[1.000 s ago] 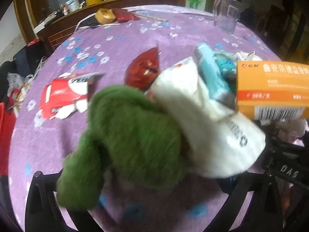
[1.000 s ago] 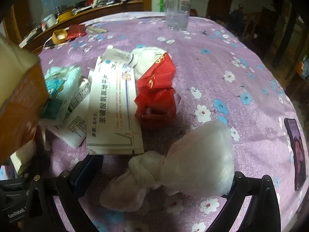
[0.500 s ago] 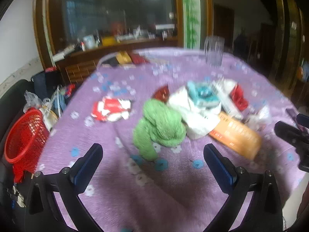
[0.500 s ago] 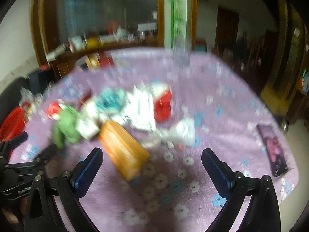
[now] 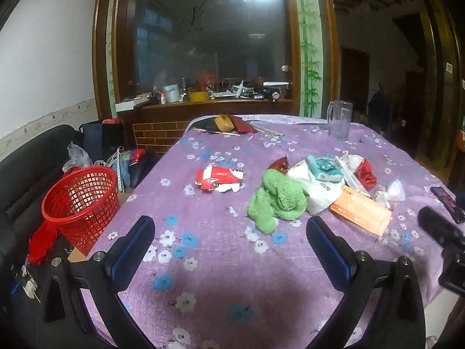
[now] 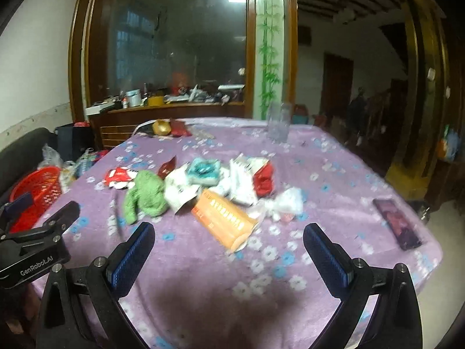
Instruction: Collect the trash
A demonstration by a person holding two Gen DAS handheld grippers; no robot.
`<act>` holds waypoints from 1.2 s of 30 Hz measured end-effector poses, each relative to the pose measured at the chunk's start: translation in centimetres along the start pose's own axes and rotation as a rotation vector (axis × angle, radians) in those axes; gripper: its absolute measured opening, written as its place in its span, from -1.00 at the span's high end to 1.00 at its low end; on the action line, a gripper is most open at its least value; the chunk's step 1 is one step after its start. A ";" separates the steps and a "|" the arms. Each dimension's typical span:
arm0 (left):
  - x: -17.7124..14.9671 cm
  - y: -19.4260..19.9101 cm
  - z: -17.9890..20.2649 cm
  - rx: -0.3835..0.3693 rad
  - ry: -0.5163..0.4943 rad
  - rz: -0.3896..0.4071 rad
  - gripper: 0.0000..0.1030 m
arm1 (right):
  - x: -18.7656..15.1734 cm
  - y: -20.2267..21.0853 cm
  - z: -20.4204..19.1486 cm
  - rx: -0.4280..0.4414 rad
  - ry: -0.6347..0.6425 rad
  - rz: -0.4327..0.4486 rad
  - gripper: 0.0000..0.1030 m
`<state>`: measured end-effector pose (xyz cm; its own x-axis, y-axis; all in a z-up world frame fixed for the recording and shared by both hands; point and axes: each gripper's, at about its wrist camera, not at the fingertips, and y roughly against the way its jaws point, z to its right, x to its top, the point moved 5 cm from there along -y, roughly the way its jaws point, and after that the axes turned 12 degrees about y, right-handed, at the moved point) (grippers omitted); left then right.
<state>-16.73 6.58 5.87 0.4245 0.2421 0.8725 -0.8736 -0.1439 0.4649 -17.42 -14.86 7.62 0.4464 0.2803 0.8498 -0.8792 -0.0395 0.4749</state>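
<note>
Trash items lie in a loose pile on the purple floral tablecloth, ahead of both grippers and touching neither. One second ago the crumpled green cloth and the orange rectangular carton filled the left wrist view at close range; both now sit well forward of the left gripper, just beyond its right fingertip. The knotted white plastic bag, previously between the fingers of the right gripper, now lies ahead of it. Both grippers have their jaws spread wide and hold nothing. The red plastic mesh basket stands off the table edge, left of the left gripper; its contents cannot be determined.
</note>
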 end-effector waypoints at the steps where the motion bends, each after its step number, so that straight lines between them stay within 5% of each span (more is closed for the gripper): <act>1: -0.1 -0.2 0.0 0.002 0.003 -0.003 -1.00 | 0.1 -0.1 0.0 -0.007 0.006 -0.001 -1.00; 36: -0.8 -1.6 -1.1 0.021 0.026 -0.063 -1.00 | -1.7 -2.3 -1.1 0.092 0.027 -0.076 -1.00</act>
<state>-15.91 7.62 4.22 0.4721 0.2761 0.8372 -0.8399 -0.1477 0.5223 -16.32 -14.18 4.80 0.5053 0.3116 0.8047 -0.8235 -0.1046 0.5576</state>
